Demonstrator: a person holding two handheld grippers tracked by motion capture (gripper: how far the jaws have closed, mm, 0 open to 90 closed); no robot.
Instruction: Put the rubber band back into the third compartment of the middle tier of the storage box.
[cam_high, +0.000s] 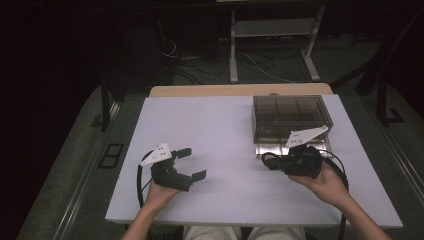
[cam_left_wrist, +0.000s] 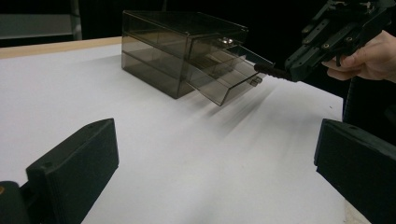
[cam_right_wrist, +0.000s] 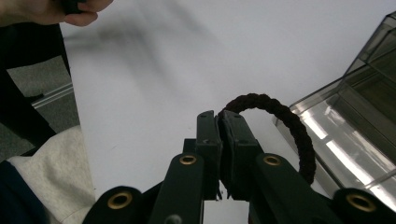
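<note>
Hair tie pinched beside the open drawer

Right gripper (cam_right_wrist: 220, 126) clamped on the hair tie (cam_right_wrist: 285, 122), drawer (cam_left_wrist: 229, 77) at its 3 o'clock; left gripper (cam_high: 191, 163) wide open, empty, over the surface (cam_high: 225, 130).

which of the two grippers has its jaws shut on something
The right gripper, beside the smoky plastic drawer box: its jaws are pinched on a dark braided hair tie. The left gripper stands wide open over bare table.

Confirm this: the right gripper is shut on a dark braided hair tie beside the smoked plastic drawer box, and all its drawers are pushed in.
Not quite: one drawer of the drawer box is pulled out, as the left gripper view shows. The right gripper is indeed shut on the hair tie beside it.
</note>
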